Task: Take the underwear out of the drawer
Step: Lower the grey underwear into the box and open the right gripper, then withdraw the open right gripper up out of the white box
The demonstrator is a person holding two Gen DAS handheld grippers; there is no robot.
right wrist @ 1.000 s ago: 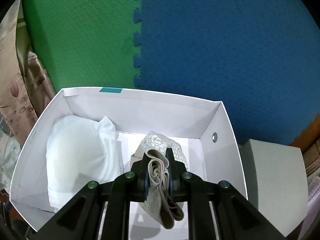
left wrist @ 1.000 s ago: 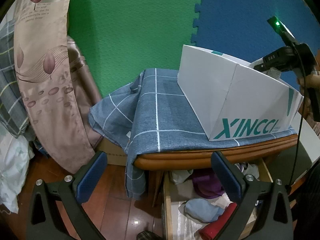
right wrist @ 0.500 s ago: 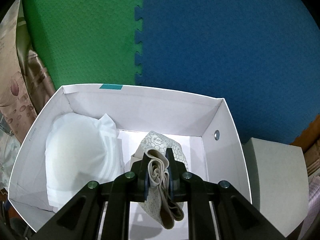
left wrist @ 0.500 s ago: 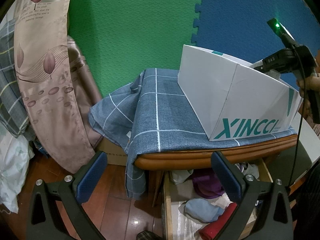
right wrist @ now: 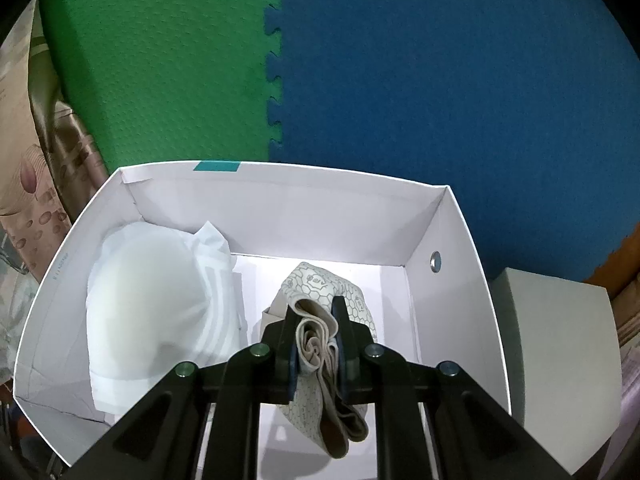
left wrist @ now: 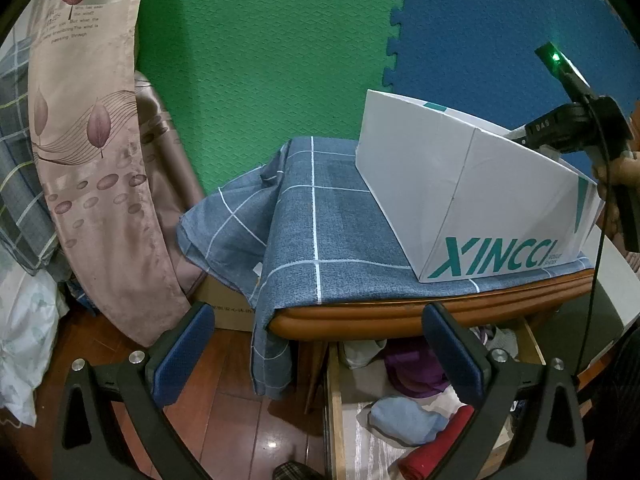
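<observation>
Above the white box [right wrist: 280, 216] that stands on the cloth-covered worktop [left wrist: 320, 240], the right tool [right wrist: 316, 336] is held pointing down into it, and its jaws are pressed narrow on a folded piece of beige patterned underwear [right wrist: 320, 296], which hangs from the pads over the right part of the box floor. To the left of it inside the box a white padded garment [right wrist: 152, 304] already lies against the left wall. The step in hand is judged to be the placing of the underwear in the box. To do it well, the piece should be lowered until its hanging end rests on the bare floor of the box, beside the white garment and not on top of it, and only then should the jaws be let go; the tool should afterwards be lifted straight up, so that the soft fabric is not dragged out on a pad. The left tool [left wrist: 320, 344] is spread wide and holds nothing; it waits below the front edge of the box, over the open drawer [left wrist: 334, 400], where more pieces are seen, among them a blue one [left wrist: 404, 416] and a red one [left wrist: 436, 444]. Compared with the earlier frames, almost nothing is changed: the grip is the same, the left tool has not moved, and only the box appears slightly lower in the right view.
</observation>
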